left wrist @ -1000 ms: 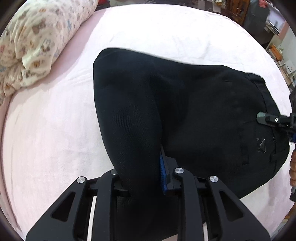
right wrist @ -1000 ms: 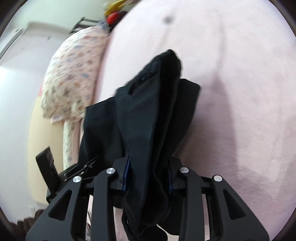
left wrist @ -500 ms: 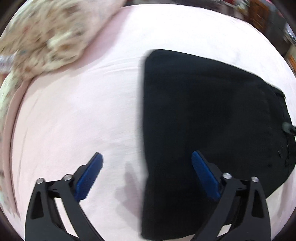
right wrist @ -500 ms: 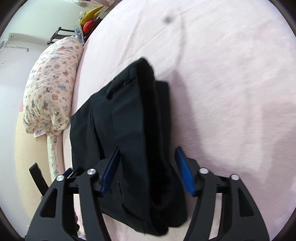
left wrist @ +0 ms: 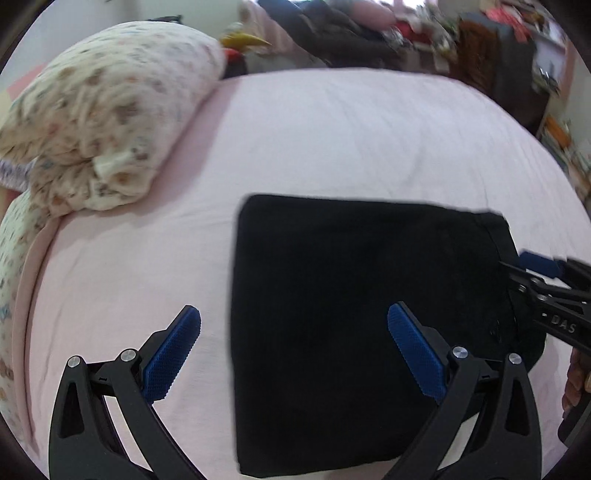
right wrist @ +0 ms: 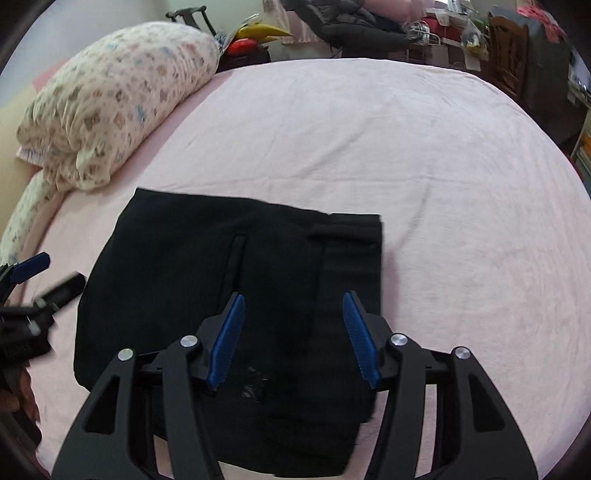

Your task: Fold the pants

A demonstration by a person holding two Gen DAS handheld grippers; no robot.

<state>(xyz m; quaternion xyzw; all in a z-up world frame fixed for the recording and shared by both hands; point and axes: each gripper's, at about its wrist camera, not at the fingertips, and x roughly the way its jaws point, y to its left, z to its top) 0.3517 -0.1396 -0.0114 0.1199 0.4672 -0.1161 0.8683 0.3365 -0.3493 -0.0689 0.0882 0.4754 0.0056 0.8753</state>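
Folded pants in front of me on the bed, one gripper over each side.

From my left wrist view, the pants (left wrist: pixel 354 317) lie flat on the bed sheet (left wrist: pixel 369 140), with the bundled quilt (left wrist: pixel 99 122) behind and to their left at the bed's edge. My left gripper (left wrist: pixel 293 341) hangs above the pants' left edge, one finger over the sheet, the other over the cloth. My right gripper (right wrist: pixel 293 334) sits above the pants' right part, near the waistband end. Furniture and clutter (right wrist: pixel 369 26) stand behind the bed's far edge.
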